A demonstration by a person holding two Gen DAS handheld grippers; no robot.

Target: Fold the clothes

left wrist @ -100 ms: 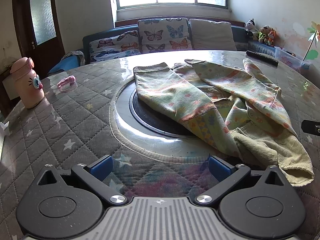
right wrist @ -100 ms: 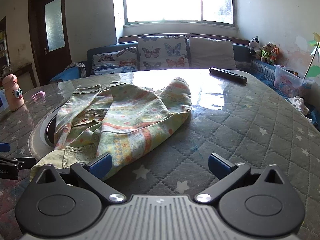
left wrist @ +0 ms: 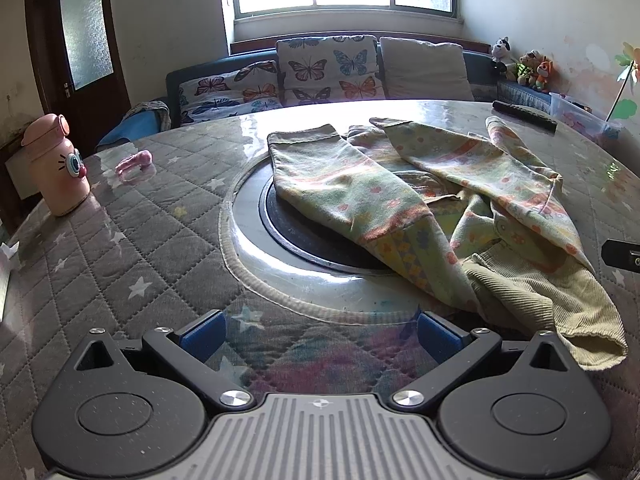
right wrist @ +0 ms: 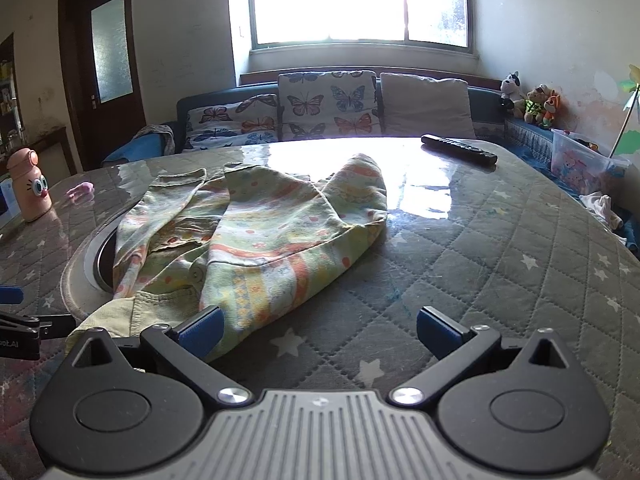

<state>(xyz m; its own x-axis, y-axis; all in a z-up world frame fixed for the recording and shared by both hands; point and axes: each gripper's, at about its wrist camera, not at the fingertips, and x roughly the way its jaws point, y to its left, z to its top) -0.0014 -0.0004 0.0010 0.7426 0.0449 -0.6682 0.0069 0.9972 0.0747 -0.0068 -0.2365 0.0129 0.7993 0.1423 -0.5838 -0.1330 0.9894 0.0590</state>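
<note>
A crumpled pale green garment (left wrist: 404, 208) (right wrist: 260, 240) with orange and yellow print and a ribbed hem lies on the round quilted table (left wrist: 132, 248), partly over the dark round inset (left wrist: 304, 240) in the middle. My left gripper (left wrist: 320, 332) is open, low over the table just short of the garment's near edge, nothing between its blue pads. My right gripper (right wrist: 318, 328) is also open; its left pad (right wrist: 200, 330) sits right by the garment's near corner, the rest over bare quilt. Each gripper's tip shows at the other view's edge.
A pink cartoon bottle (left wrist: 56, 168) and a small pink object (left wrist: 134, 162) stand at the table's left. A black remote (right wrist: 460, 150) lies at the far right. Behind the table are a sofa with butterfly cushions (left wrist: 320, 72), plush toys and a plastic box (right wrist: 580, 168).
</note>
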